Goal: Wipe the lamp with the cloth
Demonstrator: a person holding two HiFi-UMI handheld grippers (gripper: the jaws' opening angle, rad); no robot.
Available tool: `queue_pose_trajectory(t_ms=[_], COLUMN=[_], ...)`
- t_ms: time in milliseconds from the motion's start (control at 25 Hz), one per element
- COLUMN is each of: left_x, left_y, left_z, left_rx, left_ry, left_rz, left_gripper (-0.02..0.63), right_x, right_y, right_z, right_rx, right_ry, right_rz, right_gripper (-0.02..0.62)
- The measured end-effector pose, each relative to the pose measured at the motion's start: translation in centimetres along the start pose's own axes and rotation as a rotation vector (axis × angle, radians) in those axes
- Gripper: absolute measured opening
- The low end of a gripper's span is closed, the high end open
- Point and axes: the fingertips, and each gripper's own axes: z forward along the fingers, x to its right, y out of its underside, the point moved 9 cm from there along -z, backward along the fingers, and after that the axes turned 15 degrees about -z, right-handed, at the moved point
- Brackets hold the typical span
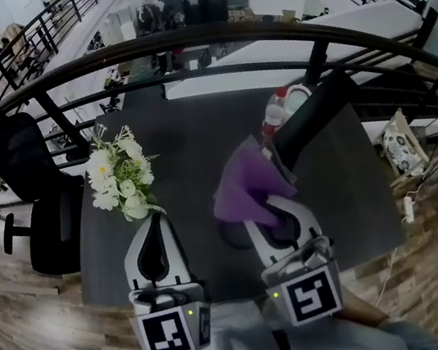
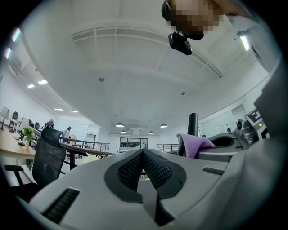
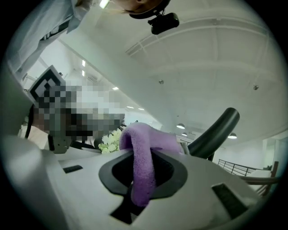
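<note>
In the head view, the black tubular lamp [image 1: 309,117] lies with its long axis slanting from just ahead of my right gripper [image 1: 273,207] up and away to the right over the dark grey table [image 1: 187,134]. My right gripper is clamped on the purple fleece cloth [image 1: 245,182], which bunches against the lamp's near end. A clear plastic bottle with a red cap [image 1: 274,117] stands just left of the lamp's arm, touching it or nearly so. My left gripper [image 1: 154,222] hangs well left of the lamp with its jaws together on nothing, and the bunch of white artificial flowers [image 1: 121,176] lies just beyond it. A black office chair [image 1: 21,161] stands farther left, off the table. In the left gripper view, the jaws [image 2: 144,155] meet tip to tip and are empty; the lamp [image 2: 192,124] rises upright at the right with the cloth [image 2: 196,143] draped at its foot. In the right gripper view, the jaws [image 3: 141,175] pinch a fold of the cloth [image 3: 143,157], the lamp [image 3: 216,132] slants up to the right just behind it, and the flowers [image 3: 110,141] show to the left.
</note>
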Motion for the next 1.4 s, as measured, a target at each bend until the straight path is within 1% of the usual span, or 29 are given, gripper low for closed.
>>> queue_pose_trajectory(t_ms=[120, 280, 600, 800, 880, 960, 1080, 1240, 1400], left_x=[1.0, 2.3, 4.8, 6.0, 6.4, 6.8, 7.3, 7.5, 7.3], left_y=[0.3, 0.7, 1.1, 1.6, 1.6, 1.7, 1.9, 2.2, 2.2], left_z=[0.5, 1.2, 2.4, 2.5, 2.4, 2.3, 1.9, 1.4, 0.8], left_rx=[-0.006, -0.006, 0.014, 0.018, 0.032, 0.025, 0.011, 0.004, -0.005], left_ry=[0.0, 0.001, -0.012, -0.038, -0.044, -0.066, -0.102, -0.139, -0.177], left_rz=[0.001, 0.002, 0.015, 0.03, 0.062, 0.052, 0.037, 0.05, 0.059], left_gripper=[0.005, 0.005, 0.005, 0.005, 0.005, 0.005, 0.005, 0.005, 0.005], right_x=[0.1, 1.0, 3.6, 6.0, 7.0, 7.8, 8.4, 8.2, 7.1], right_y=[0.6, 1.2, 3.5, 5.7, 6.7, 7.8, 9.3, 11.1, 12.7], right_z=[-0.9, -2.0, -4.1, -4.8, -4.8, -4.8, -4.4, -3.5, -2.8], right_rx=[0.021, 0.053, 0.054, 0.032, 0.009, -0.028, -0.071, -0.072, -0.077], right_ry=[-0.014, -0.029, -0.019, 0.02, 0.035, 0.042, 0.026, -0.002, -0.028], right_rz=[0.004, -0.021, -0.042, -0.031, -0.023, 0.0, 0.023, 0.029, 0.061], right_gripper=[0.054, 0.054, 0.054, 0.054, 0.054, 0.054, 0.054, 0.054, 0.054])
